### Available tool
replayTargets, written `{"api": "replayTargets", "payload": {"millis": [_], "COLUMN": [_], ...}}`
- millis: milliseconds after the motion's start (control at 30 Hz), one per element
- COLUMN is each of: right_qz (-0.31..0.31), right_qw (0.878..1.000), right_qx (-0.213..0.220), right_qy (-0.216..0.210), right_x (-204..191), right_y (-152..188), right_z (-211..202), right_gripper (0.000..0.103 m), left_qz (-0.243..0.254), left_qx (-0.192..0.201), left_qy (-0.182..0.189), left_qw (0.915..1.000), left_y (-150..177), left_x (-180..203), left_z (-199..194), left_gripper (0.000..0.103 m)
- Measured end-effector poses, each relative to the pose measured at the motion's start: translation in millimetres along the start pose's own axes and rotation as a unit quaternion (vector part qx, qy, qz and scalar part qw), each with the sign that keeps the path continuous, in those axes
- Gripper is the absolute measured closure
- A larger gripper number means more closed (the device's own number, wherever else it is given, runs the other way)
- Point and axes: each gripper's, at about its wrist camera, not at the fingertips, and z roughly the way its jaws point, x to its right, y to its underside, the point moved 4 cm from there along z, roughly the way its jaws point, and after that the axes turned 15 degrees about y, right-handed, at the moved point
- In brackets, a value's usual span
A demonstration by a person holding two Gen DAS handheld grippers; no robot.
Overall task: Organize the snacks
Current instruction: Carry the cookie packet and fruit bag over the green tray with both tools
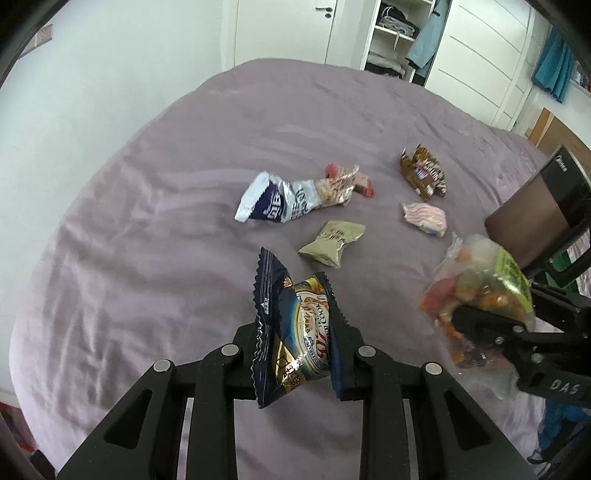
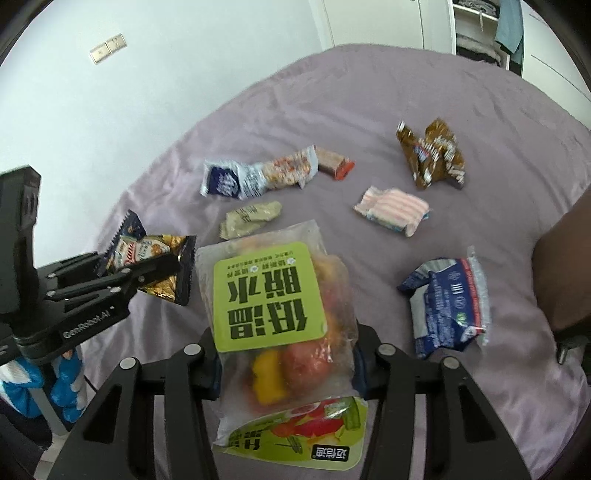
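Observation:
My left gripper (image 1: 299, 332) is shut on a dark blue and gold cookie packet (image 1: 295, 332), held above the purple bed; it also shows in the right wrist view (image 2: 155, 262). My right gripper (image 2: 288, 350) is shut on a clear bag of dried fruit with a green label (image 2: 273, 295); that bag shows at the right of the left wrist view (image 1: 480, 295). Loose on the bed lie a blue-white packet (image 1: 273, 203), an olive packet (image 1: 332, 242), a pink striped packet (image 1: 424, 218), brown packets (image 1: 423, 173) and an orange bar (image 1: 354, 179).
The purple bedspread (image 1: 166, 221) fills both views. Another blue and white packet (image 2: 447, 302) lies at the right of the right wrist view. A white wall is on the left, a wardrobe and door (image 1: 388, 33) behind the bed.

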Motion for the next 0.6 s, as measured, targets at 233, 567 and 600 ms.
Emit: {"api": "replayTargets", "payload": {"millis": [233,567,600], "right_qz": [0.005,0.041,0.043], "right_qw": [0.999,0.997,0.997], "right_qx": [0.033,0.057,0.058], "right_qy": [-0.010,-0.012,-0.011], "right_x": [14.4,66.7,72.2], "right_y": [21.7,101.0,108.3], "right_z": [-63.3,-136.1,-140.3], "right_gripper": [0.081,0.081,0.081], "left_qz": [0.010,0.060,0.064], "left_qx": [0.029,0.026,0.025], "left_qy": [0.005,0.024,0.026], "left_qw": [0.9995,0.9976,0.9973], "left_y": [1.9,33.0,35.4], "left_x": [27.9,119.6,126.9], "left_z": [-44.2,-83.7,-86.2], "left_gripper": [0.080,0.080,0.080]}}
